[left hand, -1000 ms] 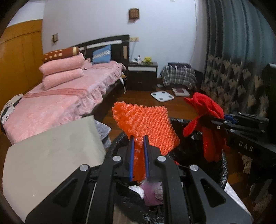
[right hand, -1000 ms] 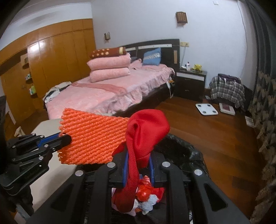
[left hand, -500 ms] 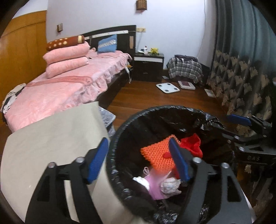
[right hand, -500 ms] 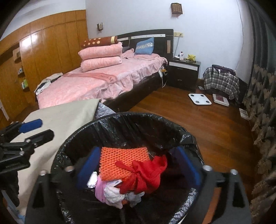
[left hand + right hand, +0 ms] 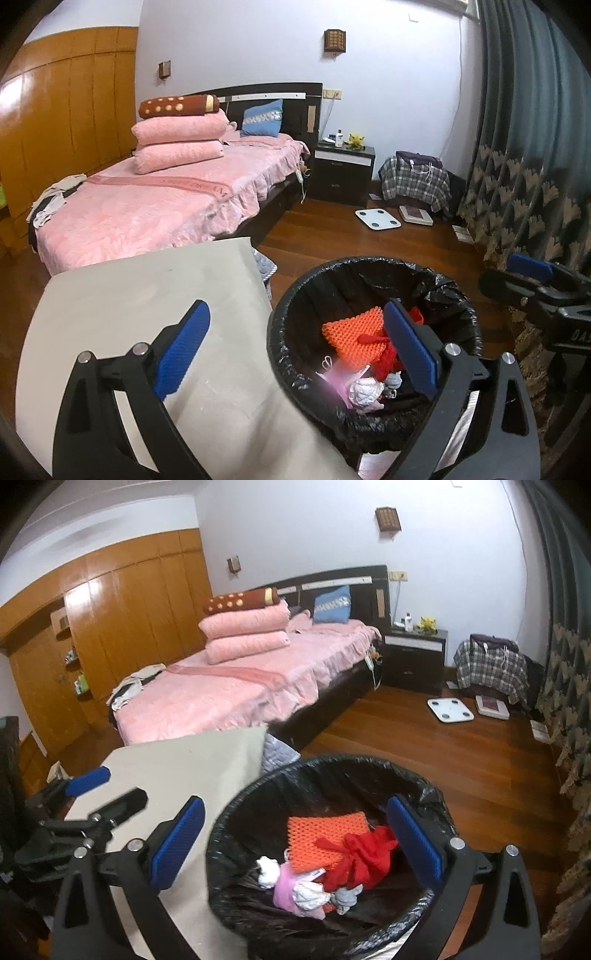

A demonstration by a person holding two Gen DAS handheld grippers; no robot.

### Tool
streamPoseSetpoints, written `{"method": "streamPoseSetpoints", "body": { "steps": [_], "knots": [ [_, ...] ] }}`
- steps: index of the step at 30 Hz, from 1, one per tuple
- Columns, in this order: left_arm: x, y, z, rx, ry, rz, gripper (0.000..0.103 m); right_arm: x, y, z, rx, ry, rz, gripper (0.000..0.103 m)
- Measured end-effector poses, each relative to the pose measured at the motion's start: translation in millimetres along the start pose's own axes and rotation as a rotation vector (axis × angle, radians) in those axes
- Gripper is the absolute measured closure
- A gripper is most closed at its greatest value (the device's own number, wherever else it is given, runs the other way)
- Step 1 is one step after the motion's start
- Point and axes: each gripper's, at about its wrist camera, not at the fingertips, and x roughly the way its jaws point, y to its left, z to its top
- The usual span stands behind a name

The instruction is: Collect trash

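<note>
Bin (image 5: 325, 771): we keep both grippers high, clear of the black liner.
Trash: orange mesh pad (image 5: 325, 840) and red cloth (image 5: 365, 854) lie inside the bin.
Left gripper (image 5: 295, 354): jaws just opened wide, empty.
Right gripper (image 5: 295, 843): likewise wide, empty.

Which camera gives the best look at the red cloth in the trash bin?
The right wrist view. There the red cloth lies in full sight on top of the orange mat inside the bin. In the left wrist view the left claw's finger covers most of the cloth.
</note>
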Motion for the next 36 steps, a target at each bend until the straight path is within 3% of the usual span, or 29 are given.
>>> {"method": "streamPoseSetpoints", "body": {
  "steps": [16, 36],
  "knots": [
    [-75.5, -4.7, -3.4, -0.001, -0.113, 0.014, 0.009, -52.3, 41.2, 3.2, -0.091, -0.048, 0.028, 0.006],
    [-94.8, -0.6, -2.0, -0.012, -0.153, 0.024, 0.007, -58.8, 52.4, 1.9, -0.129, -0.06, 0.027, 0.006]
  ]
}}
